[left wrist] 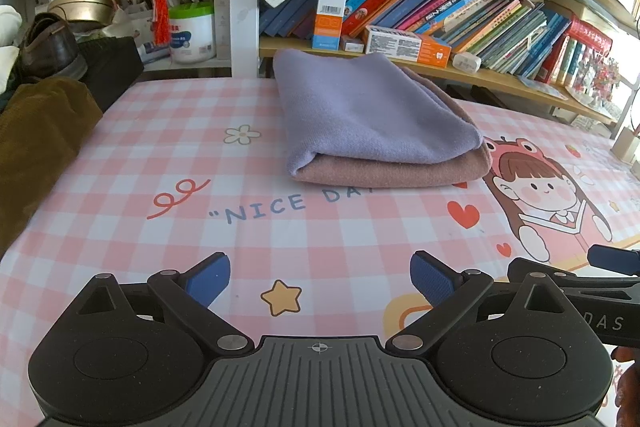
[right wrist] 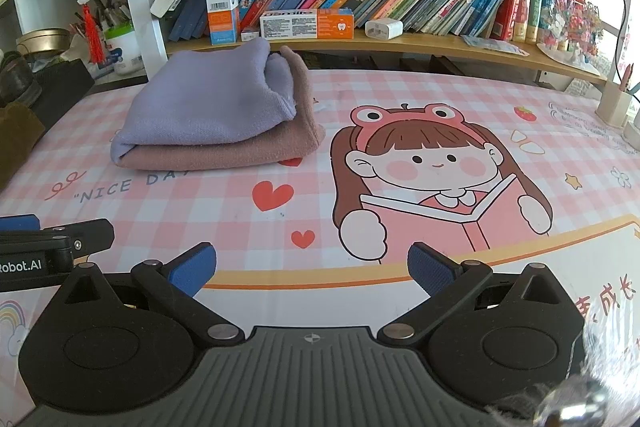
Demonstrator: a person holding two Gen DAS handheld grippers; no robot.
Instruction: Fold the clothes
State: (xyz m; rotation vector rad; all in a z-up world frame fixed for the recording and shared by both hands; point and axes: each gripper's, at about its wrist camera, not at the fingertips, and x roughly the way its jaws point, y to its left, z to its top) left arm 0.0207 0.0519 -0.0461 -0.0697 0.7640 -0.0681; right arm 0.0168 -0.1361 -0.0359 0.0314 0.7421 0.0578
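A folded lilac cloth [left wrist: 368, 115] lies on top of a folded dusty-pink cloth [left wrist: 396, 171] at the far side of the pink checked table cover [left wrist: 160, 155]. The right wrist view has the same stack at its upper left, lilac cloth [right wrist: 200, 107] over pink cloth [right wrist: 224, 151]. My left gripper [left wrist: 320, 279] is open near the table's front edge, well short of the stack, with nothing between its blue pads. My right gripper [right wrist: 312, 269] is open too, empty, over the cartoon girl print. Each gripper shows at the edge of the other's view.
A bookshelf [left wrist: 440, 71] with leaning books and toothpaste boxes [right wrist: 306, 23] runs just behind the stack. A brown corduroy garment [left wrist: 40, 131] and a dark shoe [left wrist: 48, 47] sit at the table's left. A pen holder [right wrist: 614, 103] stands at the far right.
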